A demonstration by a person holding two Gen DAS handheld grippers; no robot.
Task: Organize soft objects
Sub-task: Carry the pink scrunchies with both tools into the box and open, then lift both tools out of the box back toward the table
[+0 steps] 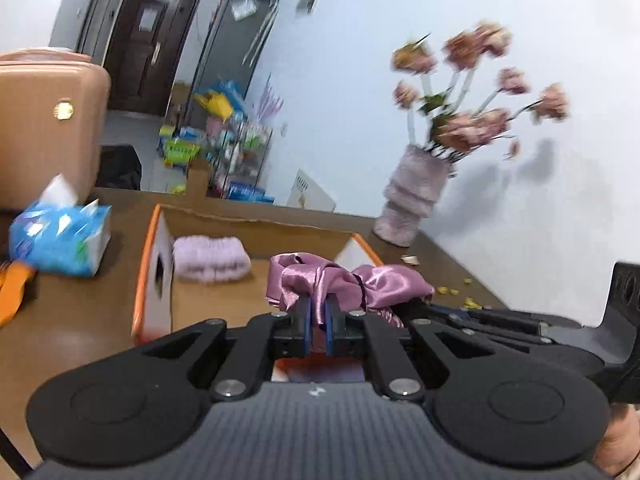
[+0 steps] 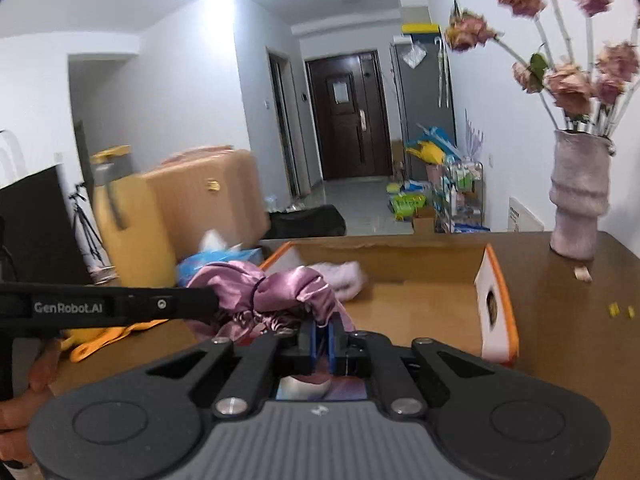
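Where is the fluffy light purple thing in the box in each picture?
Left wrist: the fluffy thing lies left of middle, in the box by its left wall.
Right wrist: it lies at middle, behind the satin cloth.
Shared landmark: the vase.

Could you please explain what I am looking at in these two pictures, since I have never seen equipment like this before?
There is no robot here: a person holds a two-finger gripper in each hand, and each gripper carries a wide-angle camera looking forward along its fingers. One picture comes from the left gripper, the other from the right gripper. Both grippers are shut on the same shiny purple satin cloth, carried above an open cardboard box on a brown table. A fluffy pink item already lies in the box. Also on the table are a blue tissue pack and a vase of pink flowers. The flowers look blurred.
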